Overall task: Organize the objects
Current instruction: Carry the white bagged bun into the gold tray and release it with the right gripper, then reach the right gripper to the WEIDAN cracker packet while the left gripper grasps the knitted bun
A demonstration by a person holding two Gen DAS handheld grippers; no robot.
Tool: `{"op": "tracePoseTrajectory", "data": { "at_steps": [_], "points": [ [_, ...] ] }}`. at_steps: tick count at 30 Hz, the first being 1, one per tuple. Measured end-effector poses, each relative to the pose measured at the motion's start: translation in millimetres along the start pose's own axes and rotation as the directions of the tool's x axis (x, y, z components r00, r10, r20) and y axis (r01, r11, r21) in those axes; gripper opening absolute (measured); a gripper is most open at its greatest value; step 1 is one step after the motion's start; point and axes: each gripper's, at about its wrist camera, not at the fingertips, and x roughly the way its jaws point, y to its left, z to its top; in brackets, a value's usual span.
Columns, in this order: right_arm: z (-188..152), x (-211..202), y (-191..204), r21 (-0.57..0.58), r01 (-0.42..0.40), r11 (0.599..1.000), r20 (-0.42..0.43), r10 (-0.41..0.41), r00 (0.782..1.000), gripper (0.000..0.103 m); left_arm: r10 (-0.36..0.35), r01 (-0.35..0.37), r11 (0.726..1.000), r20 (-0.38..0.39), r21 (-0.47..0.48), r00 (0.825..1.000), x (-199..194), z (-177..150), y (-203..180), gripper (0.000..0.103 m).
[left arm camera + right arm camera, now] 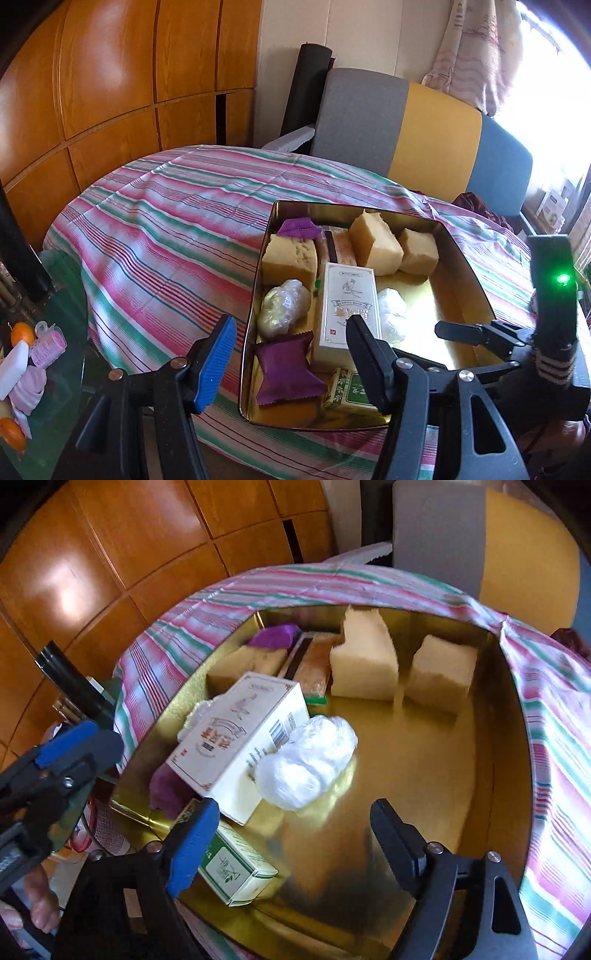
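In the gold tin (465, 254): three yellow sponge blocks (375, 245), two purple sachets (286, 373), two clear-wrapped lumps (283, 307), one white carton (347, 314), one green box (236, 871), one brown packet (314, 664).

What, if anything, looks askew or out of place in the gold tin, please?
The white box lies tilted, propped across the purple packet and green box rather than flat on the tin floor. Everything else crowds the left side; the right half is bare.

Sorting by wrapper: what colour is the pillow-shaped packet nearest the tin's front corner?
Purple packet; left wrist view shows it best.
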Motion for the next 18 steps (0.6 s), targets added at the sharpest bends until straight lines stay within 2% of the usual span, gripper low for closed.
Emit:
{"op": "tracePoseTrajectory", "data": {
  "at_steps": [9, 15, 18],
  "points": [
    [-4, -41, -2, 0.022, 0.033, 0.999, 0.092, -0.035, 0.995, 0.086, -0.02, 0.019, 0.999, 0.023, 0.036, 1.0, -12, 3, -11, 0.062],
    [-18, -79, -30, 0.096, 0.049, 0.994, 0.15, -0.063, 0.987, 0.089, -0.041, 0.039, 0.997, 0.029, 0.07, 0.999, -17, 3, -24, 0.062],
    [-30, -100, -54, 0.14, 0.081, 0.987, 0.16, -0.103, 0.982, 0.089, -0.056, 0.054, 0.994, 0.029, 0.091, 0.998, -18, 4, -32, 0.062]
  ]
}}
